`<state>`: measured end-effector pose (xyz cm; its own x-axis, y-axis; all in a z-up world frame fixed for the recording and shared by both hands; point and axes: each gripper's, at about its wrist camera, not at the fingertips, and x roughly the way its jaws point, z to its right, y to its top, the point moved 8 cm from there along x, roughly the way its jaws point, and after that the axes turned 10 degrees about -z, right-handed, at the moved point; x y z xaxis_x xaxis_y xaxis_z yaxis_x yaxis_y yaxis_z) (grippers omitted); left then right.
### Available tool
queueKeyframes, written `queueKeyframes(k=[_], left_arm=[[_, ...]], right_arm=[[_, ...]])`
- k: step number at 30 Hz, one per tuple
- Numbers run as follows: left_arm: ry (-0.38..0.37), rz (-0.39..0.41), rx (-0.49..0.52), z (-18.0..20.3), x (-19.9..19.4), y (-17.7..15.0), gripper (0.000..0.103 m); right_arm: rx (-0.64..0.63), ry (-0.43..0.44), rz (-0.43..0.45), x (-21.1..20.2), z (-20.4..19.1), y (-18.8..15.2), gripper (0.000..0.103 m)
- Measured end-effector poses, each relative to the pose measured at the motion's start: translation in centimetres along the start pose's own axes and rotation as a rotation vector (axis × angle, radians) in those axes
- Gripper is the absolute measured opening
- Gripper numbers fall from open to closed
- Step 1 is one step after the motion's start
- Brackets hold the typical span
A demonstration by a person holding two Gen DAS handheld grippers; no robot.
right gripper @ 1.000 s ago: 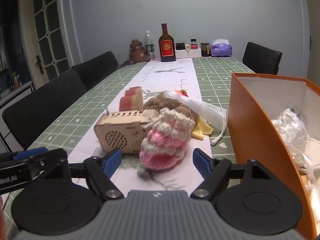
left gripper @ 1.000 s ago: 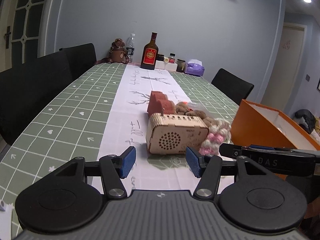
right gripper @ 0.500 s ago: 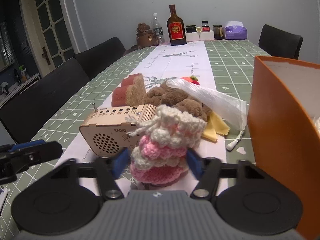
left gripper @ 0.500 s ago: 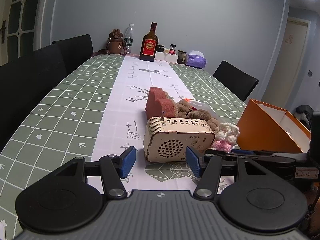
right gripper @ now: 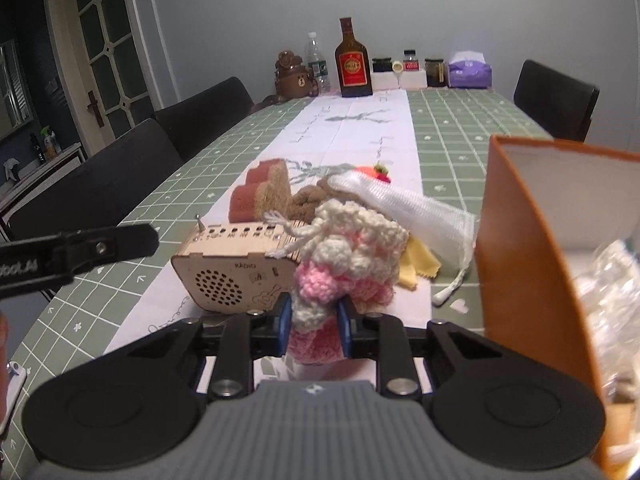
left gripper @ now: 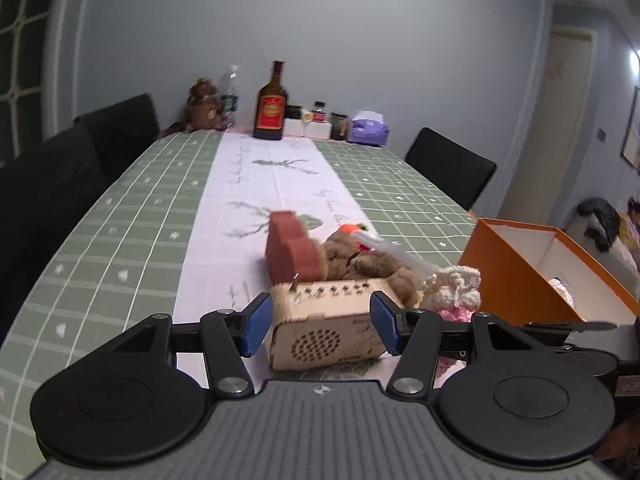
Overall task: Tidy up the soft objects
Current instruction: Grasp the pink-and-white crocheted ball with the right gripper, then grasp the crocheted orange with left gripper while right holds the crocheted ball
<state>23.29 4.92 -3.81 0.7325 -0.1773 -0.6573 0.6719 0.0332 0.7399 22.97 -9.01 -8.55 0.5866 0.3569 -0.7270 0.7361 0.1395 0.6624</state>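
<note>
The biggest risk is judged to be a snag against the open orange cardboard box with a white interior (right gripper: 520, 264): its near wall stands just beside the right gripper (right gripper: 314, 320), and a low carry could catch the rim and tip or shove it. A second risk is a slip. The pink-and-cream crocheted woollen piece (right gripper: 348, 256) is pinched only at its lower part between the 2 blue pads, which are drawn close together, so most of the yarn bulges above the grip and may sag or pull free. A third, smaller risk is the cream drawstring (right gripper: 296, 236) lying over the top of the pale laser-cut wooden radio box (right gripper: 236, 264); it could drag across that hard item.

The left gripper (left gripper: 318, 326) is held wide open with nothing in it, its pads on either side of the radio in view but not visibly touching it.

Inside the orange box, crinkled clear plastic wrapping (right gripper: 604, 292) and something pale and knitted are seen; more cannot be told. On the table beyond, 1 brown plush toy (right gripper: 308, 202), 1 red-brown sponge block (right gripper: 260, 192), 1 white mesh pouch (right gripper: 416, 212) and 1 yellow cloth (right gripper: 418, 262) lie loose.
</note>
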Motion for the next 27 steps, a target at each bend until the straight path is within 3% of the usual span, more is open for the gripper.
queueKeyframes(k=[1,3,8,10,15,19,22,27], left_arm=[[-0.008,-0.01,0.037,0.6,0.2,0.5,0.049],[-0.019,-0.023,0.086,1.6,0.7,1.7,0.045],[-0.053,-0.044,0.138,2.9,2.2,4.8,0.045],[-0.056,-0.073,0.144,2.9,3.4,5.9,0.053],[-0.129,-0.17,0.138,3.5,7.1,8.3,0.053],[-0.124,-0.252,0.191,4.6,10.6,9.7,0.053],[-0.119,-0.316,0.166,4.9,13.5,10.3,0.053],[-0.084,-0.358,0.111,4.5,17.2,11.0,0.054]], right_arm=[[-0.005,-0.015,0.01,-0.5,0.2,0.4,0.023],[-0.008,-0.03,0.025,-1.1,0.5,1.1,0.023],[0.021,-0.019,0.039,-2.2,1.7,2.8,0.023],[0.04,-0.014,0.035,-2.6,2.1,3.5,0.023],[0.054,-0.016,0.024,-3.4,3.0,5.4,0.023],[0.034,0.025,-0.018,-3.2,3.6,7.2,0.023],[0.016,0.031,-0.05,-2.1,4.0,8.3,0.023],[0.005,0.039,-0.106,-0.1,4.3,9.0,0.023]])
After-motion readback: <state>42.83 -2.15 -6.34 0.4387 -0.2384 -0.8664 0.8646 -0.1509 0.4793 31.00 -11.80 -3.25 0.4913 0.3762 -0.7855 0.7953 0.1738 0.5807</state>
